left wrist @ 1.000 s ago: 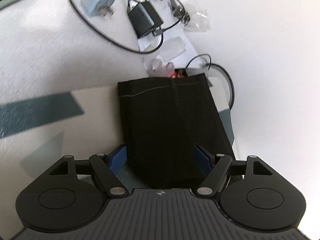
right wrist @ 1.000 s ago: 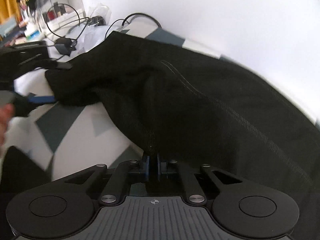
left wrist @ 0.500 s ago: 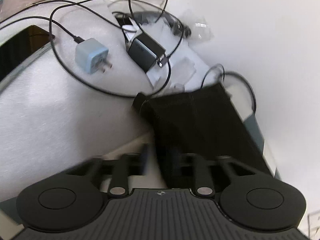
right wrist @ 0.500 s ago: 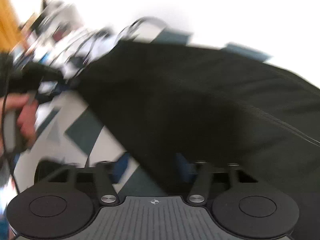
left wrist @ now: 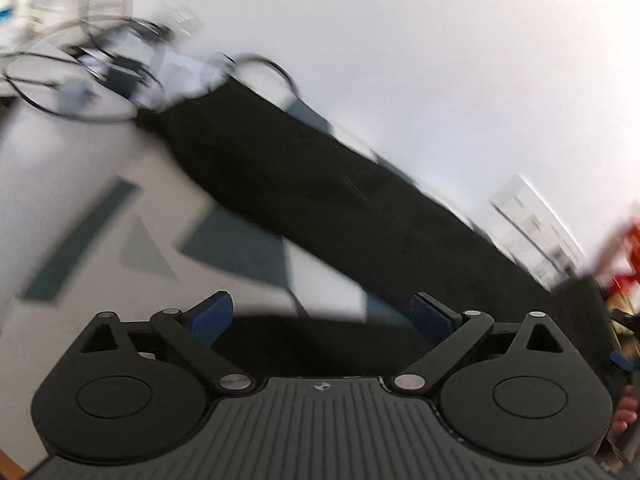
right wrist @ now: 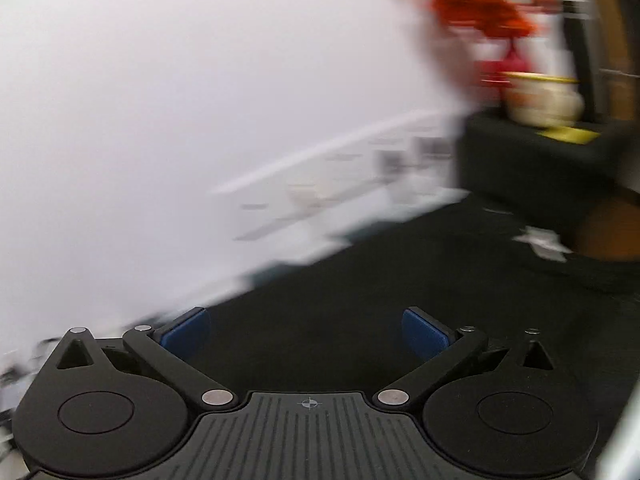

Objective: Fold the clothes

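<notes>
the black clothes lie long and flat on the desk. the left gripper and right gripper have just opened their jaws wide, holding nothing.

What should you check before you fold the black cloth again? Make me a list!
1. Left gripper let go: ok, jaws just opened wide, nothing pinched.
2. Right gripper let go: ok, jaws just opened wide, nothing pinched.
3. Black cloth lying flat: ok in the left view, a long strip along the wall.
4. Fold edges lined up: cannot tell, pictures are blurry.
5. Cables clear of the cloth: not ok, one loops at its far end.
</notes>
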`<move>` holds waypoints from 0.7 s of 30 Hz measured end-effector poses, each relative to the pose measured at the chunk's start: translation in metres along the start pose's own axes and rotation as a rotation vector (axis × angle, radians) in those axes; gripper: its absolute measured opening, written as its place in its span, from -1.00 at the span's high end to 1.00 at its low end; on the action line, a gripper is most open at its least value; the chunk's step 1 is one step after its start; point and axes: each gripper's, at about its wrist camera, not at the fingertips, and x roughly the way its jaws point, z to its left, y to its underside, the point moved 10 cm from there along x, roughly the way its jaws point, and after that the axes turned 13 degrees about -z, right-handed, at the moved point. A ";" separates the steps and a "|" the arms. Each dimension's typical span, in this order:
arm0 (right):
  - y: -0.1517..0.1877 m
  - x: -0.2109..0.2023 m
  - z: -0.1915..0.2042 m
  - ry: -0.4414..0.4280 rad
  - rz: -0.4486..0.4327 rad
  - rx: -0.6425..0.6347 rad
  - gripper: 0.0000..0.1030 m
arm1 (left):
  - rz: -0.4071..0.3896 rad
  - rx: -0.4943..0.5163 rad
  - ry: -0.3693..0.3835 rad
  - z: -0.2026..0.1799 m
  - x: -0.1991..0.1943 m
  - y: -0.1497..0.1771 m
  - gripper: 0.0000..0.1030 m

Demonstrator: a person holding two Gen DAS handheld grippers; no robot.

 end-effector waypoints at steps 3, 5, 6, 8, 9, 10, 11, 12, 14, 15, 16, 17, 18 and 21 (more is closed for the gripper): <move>0.010 -0.033 -0.056 0.132 0.008 0.053 -0.98 | 0.102 0.062 0.085 -0.029 0.005 0.033 -0.89; 0.025 -0.052 -0.078 0.181 0.027 0.090 -0.98 | 0.159 0.116 0.105 -0.047 0.008 0.055 -0.89; 0.033 -0.060 -0.086 0.197 0.039 0.103 -0.98 | 0.180 0.125 0.107 -0.054 0.010 0.062 -0.89; 0.043 -0.068 -0.093 0.211 0.058 0.098 -0.98 | 0.204 0.072 0.138 -0.068 0.013 0.071 -0.89; 0.046 -0.072 -0.095 0.217 0.067 0.090 -0.98 | 0.213 0.012 0.154 -0.074 0.017 0.070 -0.89; 0.048 -0.075 -0.096 0.220 0.073 0.081 -0.98 | 0.221 -0.048 0.166 -0.079 0.021 0.070 -0.89; 0.048 -0.076 -0.095 0.215 0.070 0.067 -0.98 | 0.231 -0.109 0.159 -0.085 0.027 0.069 -0.89; 0.048 -0.076 -0.095 0.208 0.063 0.051 -0.98 | 0.240 -0.167 0.148 -0.091 0.035 0.068 -0.89; 0.042 -0.079 -0.099 0.197 0.051 0.022 -0.98 | 0.237 -0.244 0.084 -0.099 0.051 0.066 -0.89; 0.038 -0.078 -0.101 0.191 0.045 0.010 -0.98 | 0.215 -0.254 0.052 -0.102 0.061 0.064 -0.89; 0.034 -0.077 -0.103 0.186 0.040 -0.003 -0.98 | 0.192 -0.263 0.020 -0.104 0.071 0.061 -0.89; 0.031 -0.077 -0.106 0.180 0.037 -0.010 -0.98 | 0.169 -0.273 -0.012 -0.106 0.081 0.059 -0.89; 0.028 -0.078 -0.111 0.175 0.037 -0.010 -0.98 | 0.146 -0.283 -0.044 -0.108 0.091 0.057 -0.89; 0.024 -0.076 -0.130 0.173 0.057 0.009 -0.98 | 0.116 -0.318 -0.183 -0.096 0.113 0.061 -0.48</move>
